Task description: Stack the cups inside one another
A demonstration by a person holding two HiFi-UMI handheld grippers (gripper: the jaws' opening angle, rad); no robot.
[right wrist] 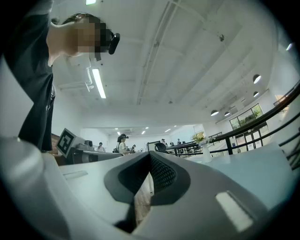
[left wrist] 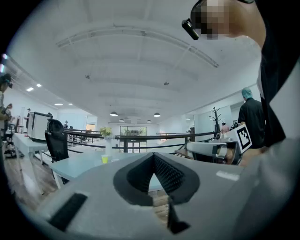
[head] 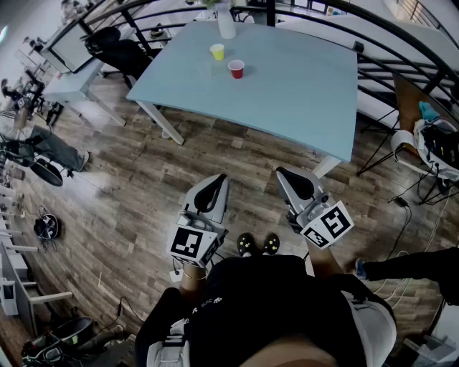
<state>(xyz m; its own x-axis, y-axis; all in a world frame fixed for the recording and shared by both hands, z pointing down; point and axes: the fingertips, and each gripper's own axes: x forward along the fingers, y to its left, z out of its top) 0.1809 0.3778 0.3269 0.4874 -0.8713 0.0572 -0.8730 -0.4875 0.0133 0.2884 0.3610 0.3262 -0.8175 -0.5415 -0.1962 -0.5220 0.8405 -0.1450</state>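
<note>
A yellow cup [head: 216,51] and a red cup [head: 236,69] stand upright and apart on the far part of a pale blue table [head: 301,93]. Both grippers are held close to the person's body over the wooden floor, well short of the table. My left gripper [head: 214,182] has its jaws together with nothing between them, and so does my right gripper [head: 287,175]. In the left gripper view the closed jaws [left wrist: 153,157] fill the lower frame, with the yellow cup [left wrist: 104,159] small and far beyond. The right gripper view shows its closed jaws [right wrist: 150,158] and no cup.
A white vase [head: 225,20] stands at the table's far edge. A black office chair [head: 115,46] and a white desk [head: 72,79] sit to the left of it. A dark railing [head: 401,43] curves behind. Cables and gear [head: 430,143] lie at right; a seated person [head: 43,147] is at far left.
</note>
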